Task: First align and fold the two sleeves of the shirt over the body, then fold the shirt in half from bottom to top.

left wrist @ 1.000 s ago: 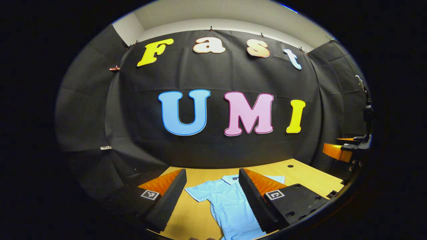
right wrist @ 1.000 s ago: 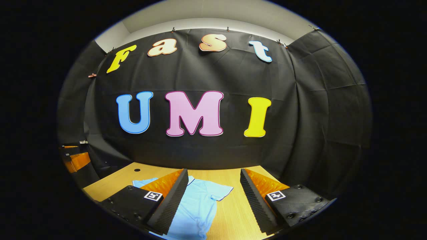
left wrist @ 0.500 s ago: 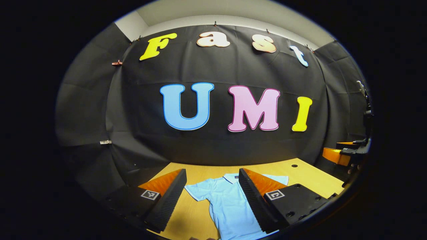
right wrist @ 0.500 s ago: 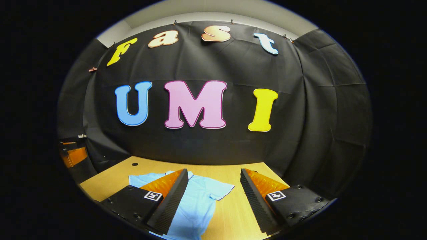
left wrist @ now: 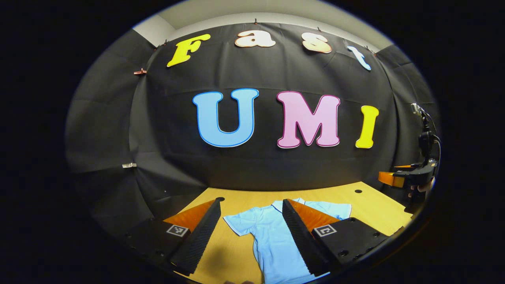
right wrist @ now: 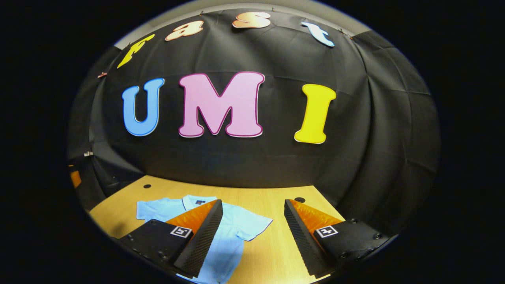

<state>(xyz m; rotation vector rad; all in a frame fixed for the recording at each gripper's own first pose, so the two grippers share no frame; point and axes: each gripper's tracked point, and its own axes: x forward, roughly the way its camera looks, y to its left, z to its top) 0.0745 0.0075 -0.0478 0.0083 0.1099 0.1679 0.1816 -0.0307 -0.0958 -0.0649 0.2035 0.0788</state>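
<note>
A light blue short-sleeved shirt (left wrist: pixel 272 236) lies flat on the wooden table (left wrist: pixel 244 199), collar toward the booth wall. In the left gripper view my left gripper (left wrist: pixel 250 232) hangs open above the shirt's left sleeve and body, nothing between its fingers. The right gripper view has the same shirt (right wrist: pixel 240 225) spread with both sleeves out, collar (right wrist: pixel 193 199) up. My right gripper (right wrist: pixel 252 232) is open above the right sleeve (right wrist: pixel 256 227). The right gripper (left wrist: pixel 406 177) and the hand holding it also appear at the far right edge of the left gripper view.
The black cloth wall stands close behind the table. Small dark holes (right wrist: pixel 146 185) (right wrist: pixel 299 199) mark the tabletop near its back edge. Bare wood (right wrist: pixel 276 252) lies to the right of the shirt.
Both grippers have moved forward and tipped down, so more of the table and shirt shows. Both stay open. The shirt has not moved.
</note>
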